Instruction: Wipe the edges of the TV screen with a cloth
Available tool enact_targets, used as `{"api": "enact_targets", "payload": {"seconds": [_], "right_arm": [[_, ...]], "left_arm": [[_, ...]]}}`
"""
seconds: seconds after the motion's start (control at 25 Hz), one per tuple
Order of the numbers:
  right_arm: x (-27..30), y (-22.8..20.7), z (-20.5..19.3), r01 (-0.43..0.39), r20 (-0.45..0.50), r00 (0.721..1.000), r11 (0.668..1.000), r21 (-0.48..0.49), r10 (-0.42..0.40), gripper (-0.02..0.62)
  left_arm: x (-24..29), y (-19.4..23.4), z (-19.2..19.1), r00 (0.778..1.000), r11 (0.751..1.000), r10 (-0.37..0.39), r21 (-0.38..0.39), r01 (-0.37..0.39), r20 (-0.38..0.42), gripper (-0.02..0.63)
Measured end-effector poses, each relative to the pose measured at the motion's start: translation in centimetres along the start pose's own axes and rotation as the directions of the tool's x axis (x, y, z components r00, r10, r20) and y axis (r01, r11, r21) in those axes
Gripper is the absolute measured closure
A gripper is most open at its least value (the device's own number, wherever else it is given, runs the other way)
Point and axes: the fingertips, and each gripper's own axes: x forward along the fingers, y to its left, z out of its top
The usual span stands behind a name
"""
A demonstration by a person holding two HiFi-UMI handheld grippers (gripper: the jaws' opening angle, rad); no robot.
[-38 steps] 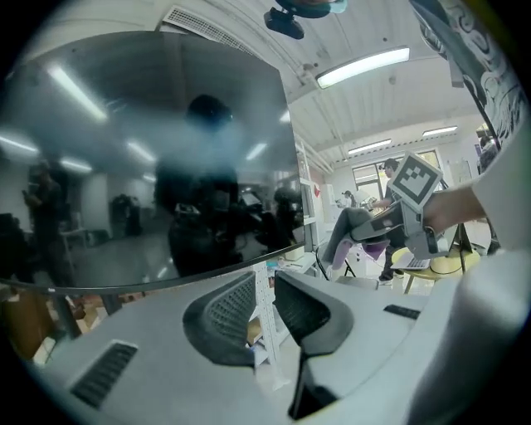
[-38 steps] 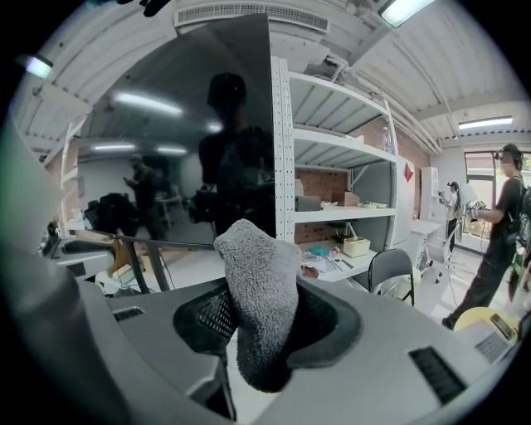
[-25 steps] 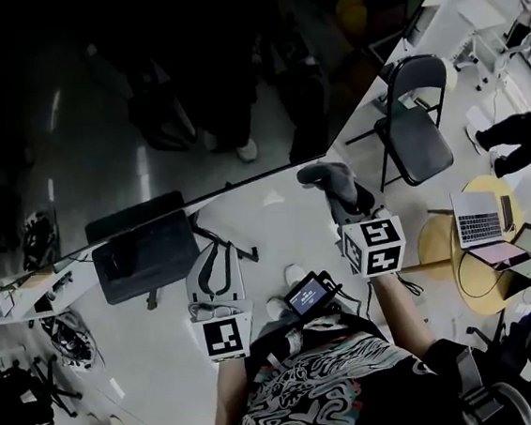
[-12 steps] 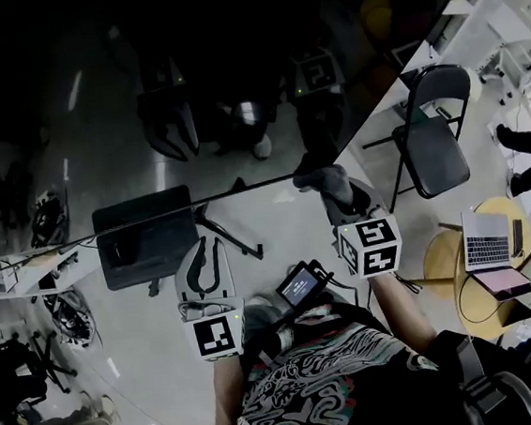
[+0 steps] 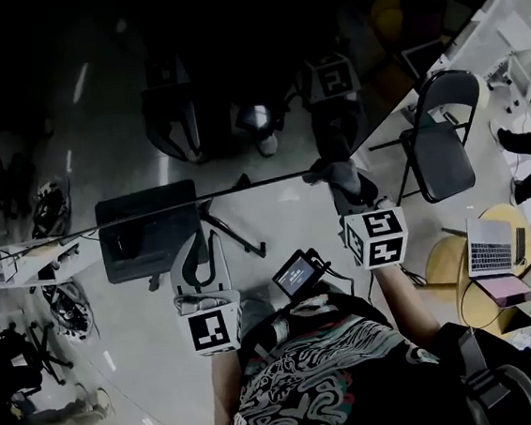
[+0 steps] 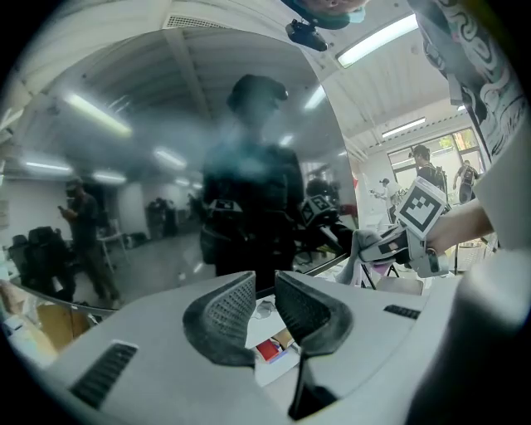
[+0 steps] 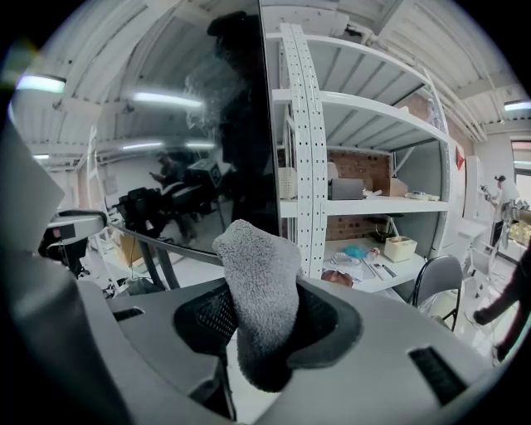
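Observation:
The TV screen (image 5: 187, 92) is a big dark pane that fills the upper left of the head view and mirrors the room. Its lower edge (image 5: 198, 197) runs across the middle. My right gripper (image 5: 346, 191) is shut on a grey fluffy cloth (image 5: 335, 175), which lies against the screen's lower right corner. In the right gripper view the cloth (image 7: 259, 290) sticks up between the jaws, beside the screen's side edge (image 7: 264, 124). My left gripper (image 5: 201, 256) hangs below the lower edge, jaws a little apart and empty. Its pads (image 6: 232, 303) point at the screen (image 6: 166, 166).
A black folding chair (image 5: 437, 142) stands right of the screen. A round yellow table (image 5: 445, 259) with laptops is at the far right. White shelving (image 7: 373, 108) rises behind the screen's side edge. Black stand legs (image 5: 235, 234) and a dark panel (image 5: 150, 233) sit under the screen.
The right gripper and its cloth have stayed at the screen's lower right corner, shifting slightly right. The left gripper has drifted a little left. More of the grippers' reflections shows in the screen.

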Motion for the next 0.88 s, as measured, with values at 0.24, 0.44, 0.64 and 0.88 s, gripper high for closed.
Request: {"api": "enact_targets", "payload": {"seconds": [0.24, 0.44, 0.64, 0.88], "right_arm": [[-0.3, 0.3, -0.5, 0.008, -0.014, 1.0, 1.0, 0.006, -0.008, 0.416], [-0.3, 0.3, -0.3, 0.005, -0.019, 1.0, 1.0, 0.023, -0.004, 0.416], [-0.7, 0.3, -0.5, -0.005, -0.033, 0.999, 1.0, 0.025, 0.006, 0.416], [-0.8, 0.9, -0.3, -0.022, -0.034, 0.999, 0.999, 0.026, 0.023, 0.416]], "left_arm": [[-0.4, 0.9, 0.0, 1.0, 1.0, 0.011, 0.001, -0.011, 0.003, 0.525], [-1.2, 1.1, -1.0, 0.999, 1.0, 0.028, 0.005, -0.028, -0.029, 0.526], [-1.7, 1.0, -1.2, 0.999, 0.999, 0.03, 0.012, -0.029, -0.037, 0.526], [-1.8, 0.6, -0.9, 1.0, 1.0, 0.015, 0.004, -0.015, -0.013, 0.526]]}}
